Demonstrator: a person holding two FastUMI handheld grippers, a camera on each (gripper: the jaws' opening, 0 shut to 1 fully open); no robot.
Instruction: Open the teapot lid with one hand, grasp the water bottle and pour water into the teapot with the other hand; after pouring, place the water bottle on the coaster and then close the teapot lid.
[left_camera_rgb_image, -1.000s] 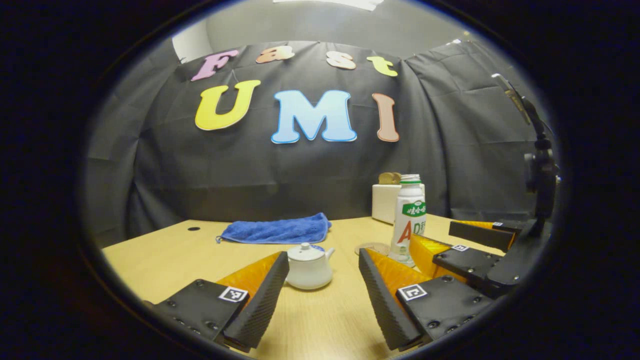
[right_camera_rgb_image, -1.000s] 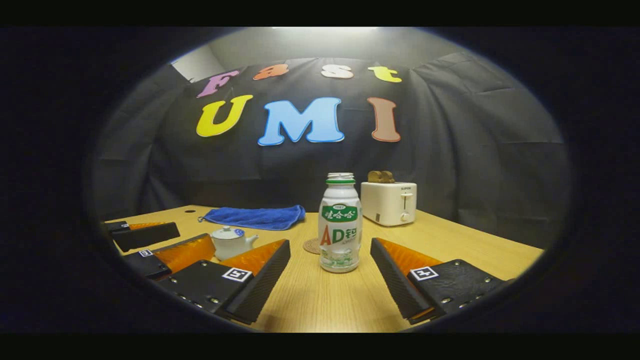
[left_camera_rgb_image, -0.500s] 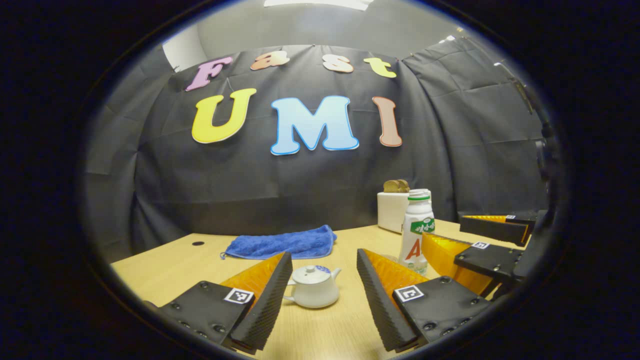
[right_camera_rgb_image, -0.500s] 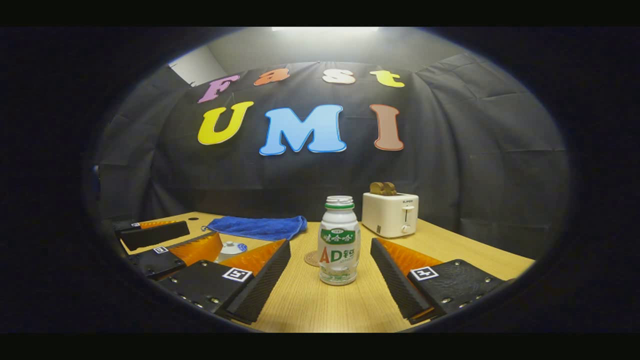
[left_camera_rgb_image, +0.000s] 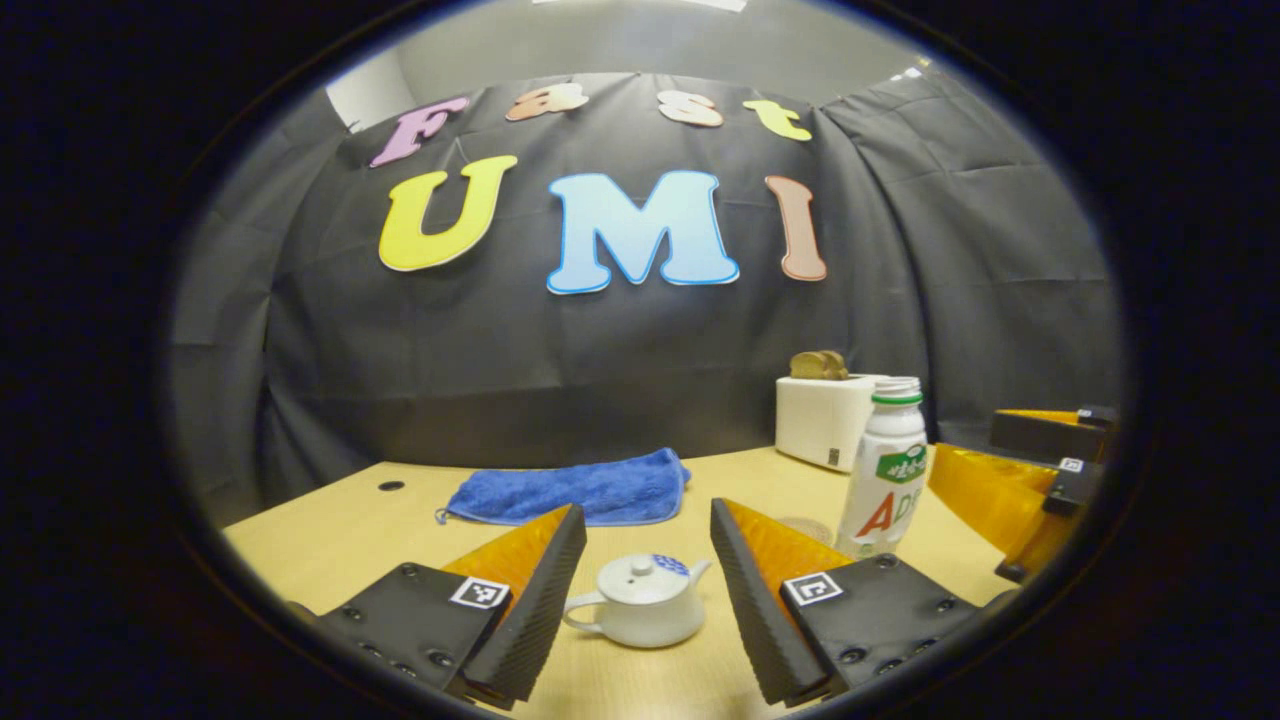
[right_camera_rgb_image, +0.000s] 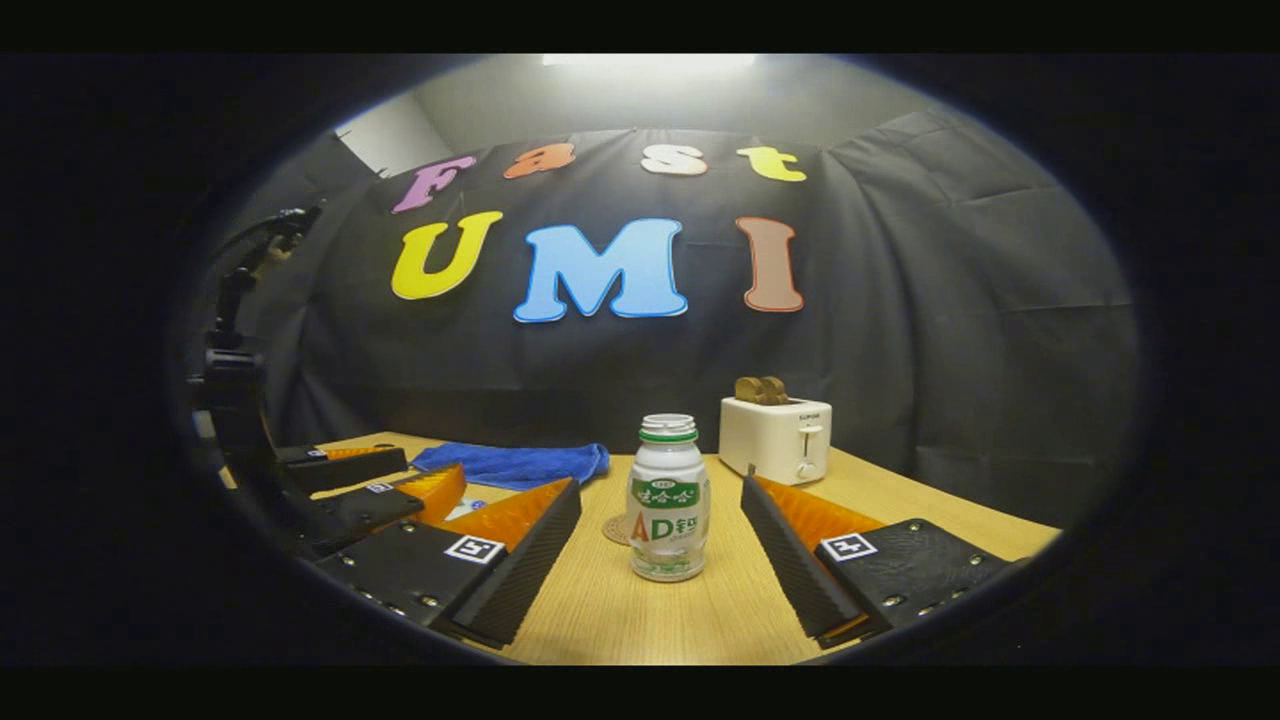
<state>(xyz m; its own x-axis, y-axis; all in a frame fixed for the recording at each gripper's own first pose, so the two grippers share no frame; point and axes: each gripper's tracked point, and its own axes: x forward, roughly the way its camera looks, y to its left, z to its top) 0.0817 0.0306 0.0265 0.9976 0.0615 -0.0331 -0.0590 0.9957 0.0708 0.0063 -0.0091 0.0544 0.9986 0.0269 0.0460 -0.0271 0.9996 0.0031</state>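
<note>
In the left gripper view, the left gripper (left_camera_rgb_image: 640, 590) has its fingers spread wide around the teapot (left_camera_rgb_image: 640, 612) at bottom centre, touching nothing. Best to centre on the lid (left_camera_rgb_image: 640, 578) knob before closing. In the right gripper view, the right gripper (right_camera_rgb_image: 660, 575) gapes empty either side of the water bottle (right_camera_rgb_image: 668, 500) on the counter (right_camera_rgb_image: 700, 620), the coaster (right_camera_rgb_image: 612, 528) just behind.

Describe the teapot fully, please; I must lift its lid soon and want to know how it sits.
The teapot is small, squat and white, seemingly glazed ceramic. Its lid is still on, topped by a round knob, with a blue pattern on the lid's spout side. In the left gripper view the handle loops out to the left and the short spout points up to the right. It stands upright on the wooden table, ahead of and between the fingers of the open left hand-held gripper, which appears not to touch it.
</note>
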